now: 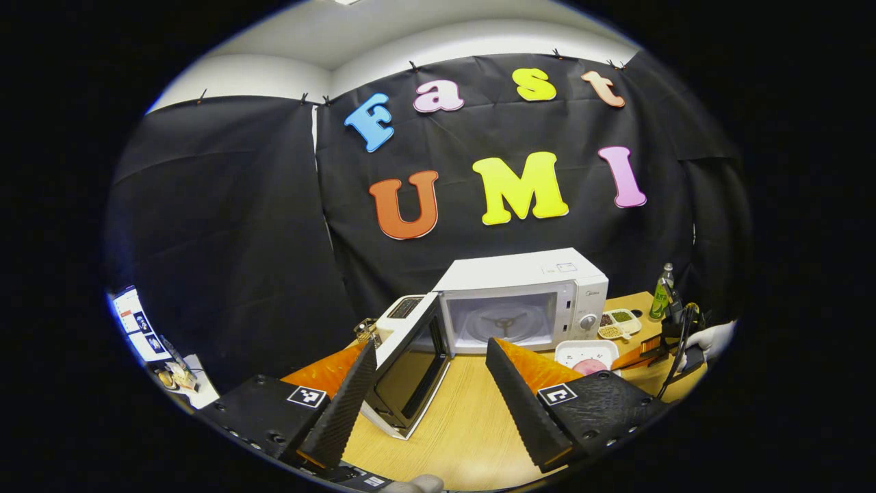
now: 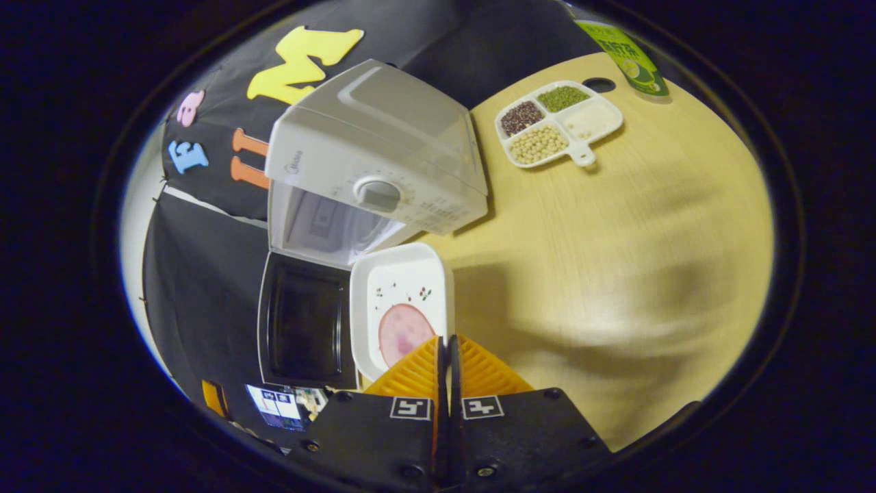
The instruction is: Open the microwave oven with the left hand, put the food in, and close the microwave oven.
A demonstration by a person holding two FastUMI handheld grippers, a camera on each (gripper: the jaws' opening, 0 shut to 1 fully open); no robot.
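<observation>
The white microwave (image 1: 520,294) stands at the back of the wooden table, its door (image 1: 410,363) swung wide to the left and the cavity with its turntable showing. My left gripper (image 1: 438,370) is open in front of it, the door's edge between its fingers, untouched. My right gripper (image 2: 445,342) is shut on the near rim of a white plate (image 2: 404,301) bearing a pink slice of food (image 2: 404,332). The plate (image 1: 585,352) hovers in front of the microwave's control panel (image 2: 376,195), right of the opening (image 2: 328,226).
A divided dish of beans and grains (image 2: 558,123) lies right of the microwave, with a green bottle (image 1: 662,291) behind it. A gloved hand (image 1: 712,339) holds the right gripper. A small white appliance (image 1: 404,308) sits left of the microwave. The bare wooden table (image 2: 616,239) spreads rightward.
</observation>
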